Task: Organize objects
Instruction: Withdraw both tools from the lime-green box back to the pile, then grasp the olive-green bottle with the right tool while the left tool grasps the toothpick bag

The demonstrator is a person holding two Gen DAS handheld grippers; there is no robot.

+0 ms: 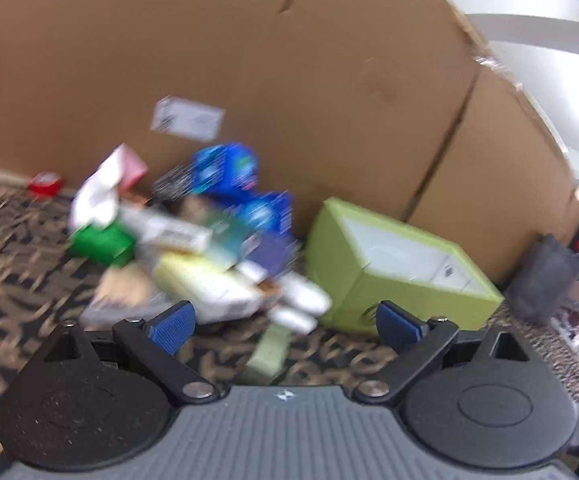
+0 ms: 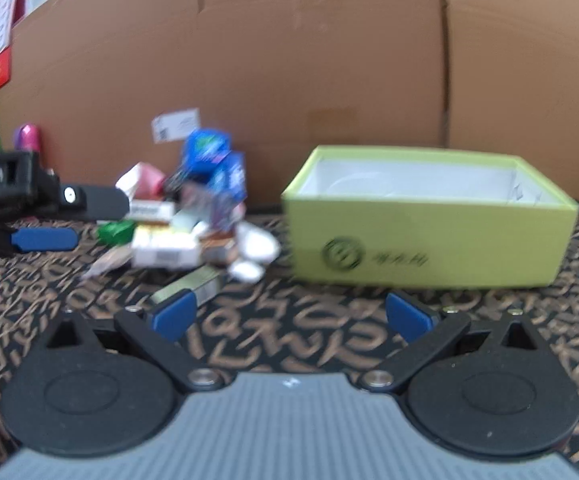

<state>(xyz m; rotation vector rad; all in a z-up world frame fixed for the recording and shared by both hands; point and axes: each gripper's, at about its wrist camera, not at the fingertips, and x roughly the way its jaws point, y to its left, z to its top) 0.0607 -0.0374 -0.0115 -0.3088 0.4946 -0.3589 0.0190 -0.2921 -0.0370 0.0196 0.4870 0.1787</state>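
A pile of small boxes and packets [image 1: 209, 248] lies on the patterned carpet [image 1: 17, 248] against a cardboard wall; blue boxes [image 1: 229, 172] sit on top, a green packet [image 1: 101, 244] at its left. An open lime-green box [image 1: 401, 272] stands right of the pile, empty in the right wrist view [image 2: 429, 248]. My left gripper [image 1: 285, 324] is open and empty, just short of the pile; a pale green small box [image 1: 269, 352] lies between its fingers. My right gripper [image 2: 293, 316] is open and empty, before the pile [image 2: 185, 232] and the box. The left gripper also shows in the right wrist view [image 2: 45, 238].
A big cardboard box [image 1: 289, 80] walls off the back. A red roll [image 1: 45, 184] lies at its foot, far left. A dark bag [image 1: 545, 280] stands at the right. A grey flat small box [image 2: 189, 288] lies near my right gripper's left finger. A pink bottle [image 2: 29, 136] stands at the left.
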